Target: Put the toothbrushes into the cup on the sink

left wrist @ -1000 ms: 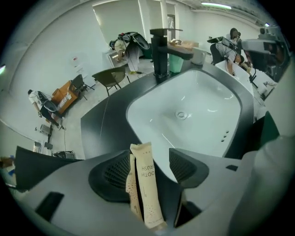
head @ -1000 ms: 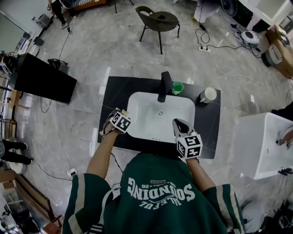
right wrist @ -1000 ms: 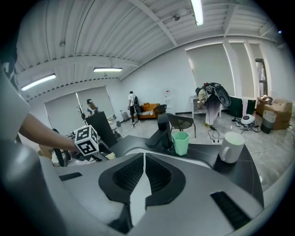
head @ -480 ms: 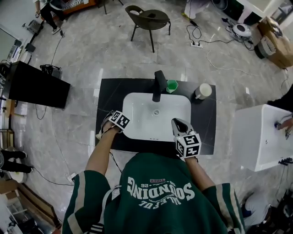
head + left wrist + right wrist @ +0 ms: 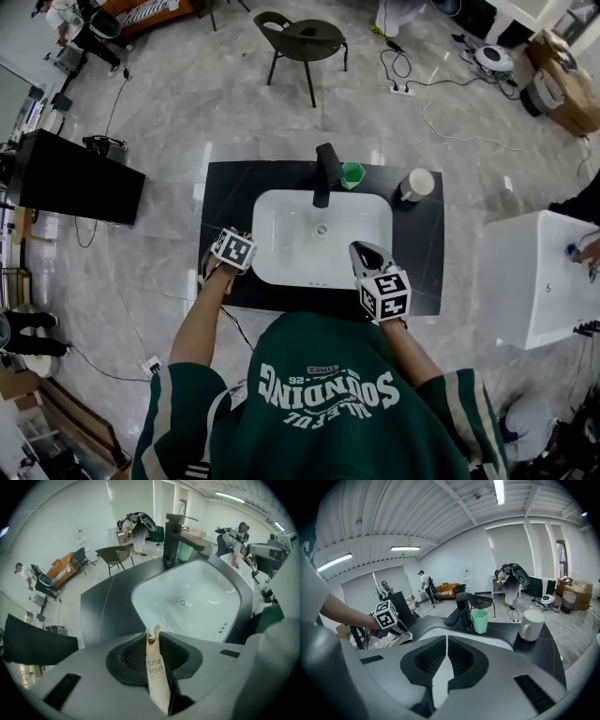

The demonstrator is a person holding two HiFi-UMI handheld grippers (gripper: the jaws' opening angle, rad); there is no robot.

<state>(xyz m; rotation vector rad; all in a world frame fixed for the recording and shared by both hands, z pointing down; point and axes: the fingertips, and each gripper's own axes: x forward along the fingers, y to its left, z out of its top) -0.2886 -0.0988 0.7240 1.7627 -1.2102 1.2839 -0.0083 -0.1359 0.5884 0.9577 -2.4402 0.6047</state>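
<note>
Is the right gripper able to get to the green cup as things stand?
Probably yes: only the open basin lies between the right gripper and the green cup, and the faucet stands beside the cup, off that line.

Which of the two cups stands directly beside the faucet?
The green handleless cup, next to the black faucet; the white mug stands apart, farther right.

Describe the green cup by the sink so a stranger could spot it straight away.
Find the black counter around the white basin, then the black faucet at its back edge. The green cup stands just right of the faucet; unlike the white mug farther right, it is mint green, tapered and shows no handle.
</note>
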